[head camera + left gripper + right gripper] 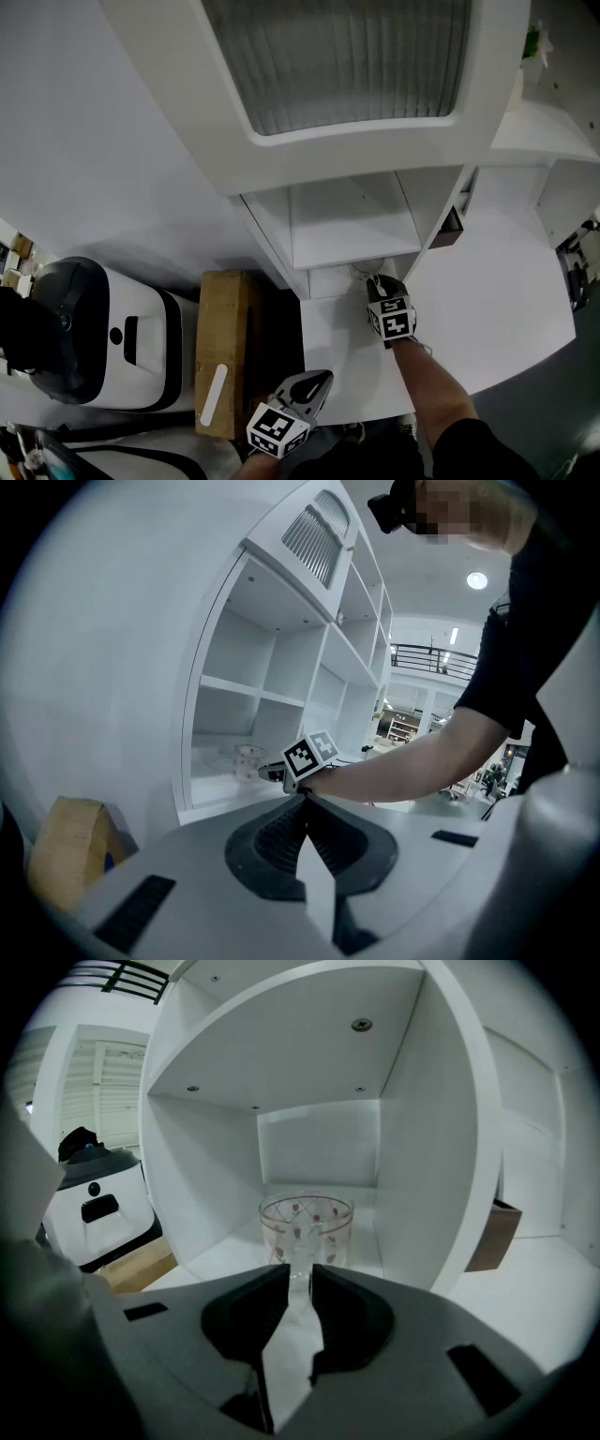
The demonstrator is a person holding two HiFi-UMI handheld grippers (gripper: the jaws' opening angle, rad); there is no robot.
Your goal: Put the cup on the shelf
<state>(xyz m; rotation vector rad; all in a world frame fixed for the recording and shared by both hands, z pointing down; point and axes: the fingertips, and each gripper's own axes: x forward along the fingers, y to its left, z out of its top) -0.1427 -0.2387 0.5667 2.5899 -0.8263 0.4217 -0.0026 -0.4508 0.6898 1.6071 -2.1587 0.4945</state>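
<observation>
— Where is the cup found?
— The cup [307, 1229] is seen upright in the lowest compartment of the white shelf [217, 1252], just at the tips of the right tool [300, 1277], whose jaws are parted slightly. A white table [506, 281] adjoins the shelf.
— What is given by the head view alone?
— A cardboard box [225, 347] and a white machine [94, 333] are shown beside the table. The left tool [305, 803] is closed on nothing.

The left hand-held gripper [303, 802] has its jaws together with nothing between them. Beyond it stands a white shelf unit [281, 649]. A clear cup [247, 759] stands upright in its lowest compartment, near the front edge. The right hand-held gripper [272, 772], on an outstretched forearm [403, 766], reaches just beside the cup. A cardboard box [66, 855] sits lower left.
</observation>
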